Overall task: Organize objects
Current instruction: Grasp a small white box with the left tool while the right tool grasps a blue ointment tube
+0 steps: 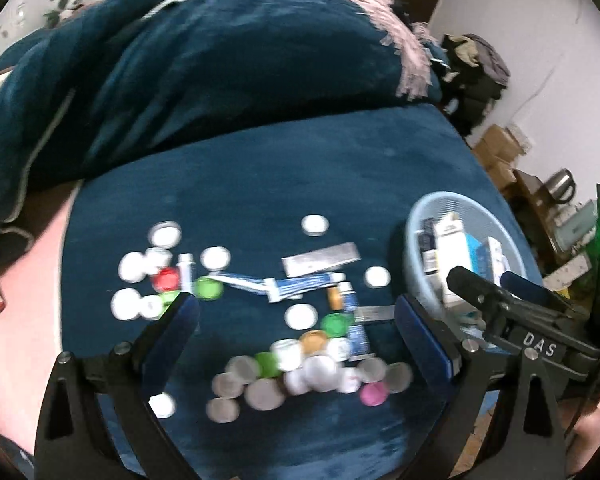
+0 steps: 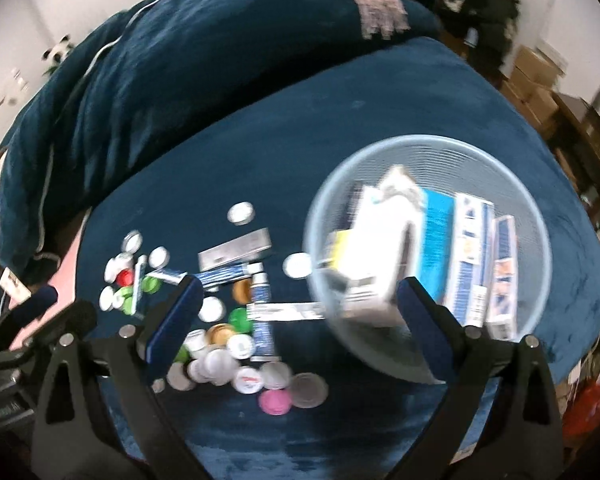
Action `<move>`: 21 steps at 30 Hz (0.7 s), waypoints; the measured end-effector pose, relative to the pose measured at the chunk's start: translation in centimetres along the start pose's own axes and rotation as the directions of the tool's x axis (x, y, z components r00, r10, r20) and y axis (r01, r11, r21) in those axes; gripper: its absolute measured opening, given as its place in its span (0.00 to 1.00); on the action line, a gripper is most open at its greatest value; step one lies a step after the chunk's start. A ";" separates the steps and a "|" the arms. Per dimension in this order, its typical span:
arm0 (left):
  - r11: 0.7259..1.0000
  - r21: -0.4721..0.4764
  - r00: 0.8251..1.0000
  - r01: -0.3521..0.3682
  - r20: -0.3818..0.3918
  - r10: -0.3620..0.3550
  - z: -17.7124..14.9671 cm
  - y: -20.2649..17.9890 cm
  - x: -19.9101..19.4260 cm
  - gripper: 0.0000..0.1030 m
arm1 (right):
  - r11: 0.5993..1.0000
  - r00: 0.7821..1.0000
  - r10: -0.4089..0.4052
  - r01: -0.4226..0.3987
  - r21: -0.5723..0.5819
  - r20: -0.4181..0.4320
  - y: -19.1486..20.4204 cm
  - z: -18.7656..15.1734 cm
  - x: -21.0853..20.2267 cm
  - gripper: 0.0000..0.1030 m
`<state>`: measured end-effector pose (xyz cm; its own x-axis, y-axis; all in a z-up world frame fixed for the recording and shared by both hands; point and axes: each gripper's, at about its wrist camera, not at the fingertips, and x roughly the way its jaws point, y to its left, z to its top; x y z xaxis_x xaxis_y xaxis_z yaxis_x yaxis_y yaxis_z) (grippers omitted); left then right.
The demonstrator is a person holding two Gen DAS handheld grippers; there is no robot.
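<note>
On the dark blue bedspread, bottle caps lie beside a basket; both grippers gape apart, empty.

The only letters that can be read are "DAS". They are white and stand on the black body of the right gripper, seen at the right side of the left wrist view. The boxes in the blue basket and the tubes on the blue cloth have print on them, but it is too blurry to read. The bottle caps show marks that cannot be read either.
</note>
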<state>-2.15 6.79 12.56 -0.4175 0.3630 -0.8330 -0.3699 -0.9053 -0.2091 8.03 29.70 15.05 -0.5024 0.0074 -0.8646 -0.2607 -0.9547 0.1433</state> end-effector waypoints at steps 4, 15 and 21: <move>0.998 -0.050 0.999 -0.035 -0.026 0.034 -0.7 3.4 0.5 0.96 | 0.996 0.999 0.008 -0.011 -0.088 -0.038 3.2 -0.6 1.0 0.95; 0.985 -0.144 0.994 -0.092 -0.075 0.082 -1.2 10.7 1.6 0.96 | 0.989 0.970 0.147 -0.147 0.013 -0.193 6.8 -0.3 7.1 0.94; 0.969 -0.232 0.994 -0.090 -0.078 0.074 -0.8 13.6 2.1 0.96 | 0.990 0.964 0.057 -0.022 0.137 -0.259 7.5 0.8 12.9 0.89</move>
<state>-7.36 -4.95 7.59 -0.3780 0.2771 -0.8834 -0.1285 -0.9606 -0.2464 -1.06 22.86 5.40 -0.2853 -0.1244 -0.9503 -0.3599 -0.9051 0.2266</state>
